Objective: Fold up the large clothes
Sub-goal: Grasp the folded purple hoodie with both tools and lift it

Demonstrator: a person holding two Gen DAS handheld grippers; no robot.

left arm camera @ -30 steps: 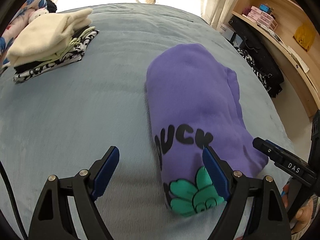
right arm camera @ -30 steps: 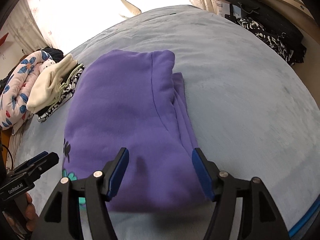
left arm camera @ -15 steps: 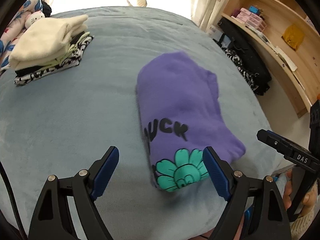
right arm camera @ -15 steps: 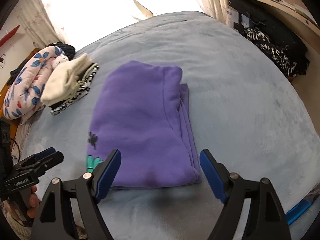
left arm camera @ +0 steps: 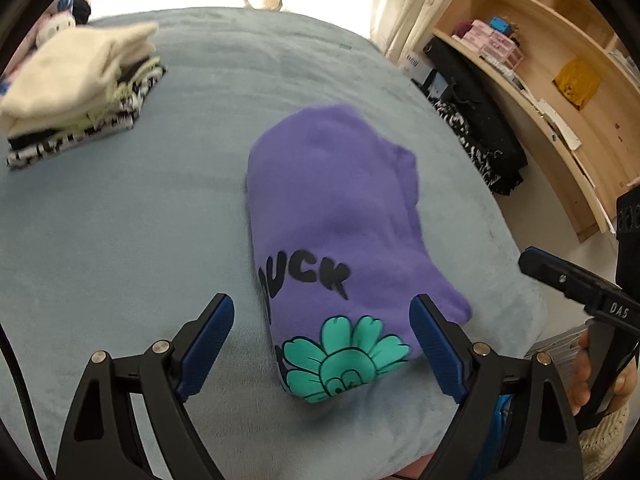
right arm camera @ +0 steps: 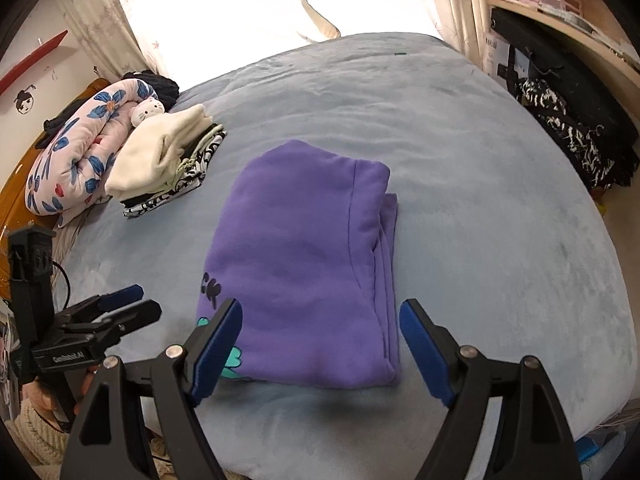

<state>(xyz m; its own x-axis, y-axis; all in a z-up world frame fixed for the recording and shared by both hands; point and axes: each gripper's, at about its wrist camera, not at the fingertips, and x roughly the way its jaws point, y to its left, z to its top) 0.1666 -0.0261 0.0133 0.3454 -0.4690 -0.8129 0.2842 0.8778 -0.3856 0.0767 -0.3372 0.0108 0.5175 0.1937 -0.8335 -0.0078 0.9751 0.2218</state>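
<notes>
A purple sweatshirt (left arm camera: 340, 216) with black letters and a teal flower print lies folded into a rectangle on the grey-blue bed (left arm camera: 120, 240); it also shows in the right wrist view (right arm camera: 304, 264). My left gripper (left arm camera: 322, 344) is open and empty, held above the near end of the sweatshirt without touching it. My right gripper (right arm camera: 320, 340) is open and empty, held above the near edge of the sweatshirt. The right gripper shows at the right of the left wrist view (left arm camera: 576, 284), and the left gripper at the left of the right wrist view (right arm camera: 104, 316).
A stack of folded clothes (right arm camera: 164, 160) with a cream garment on top sits at the bed's far left, beside a floral rolled quilt (right arm camera: 76, 152). Wooden shelves (left arm camera: 560, 92) and dark clothes (right arm camera: 576, 136) stand past the bed's right side. A curtained window lies beyond.
Both grippers have pulled back and risen away from the folded sweatshirt, which now lies free on the bed. Both stayed open.
</notes>
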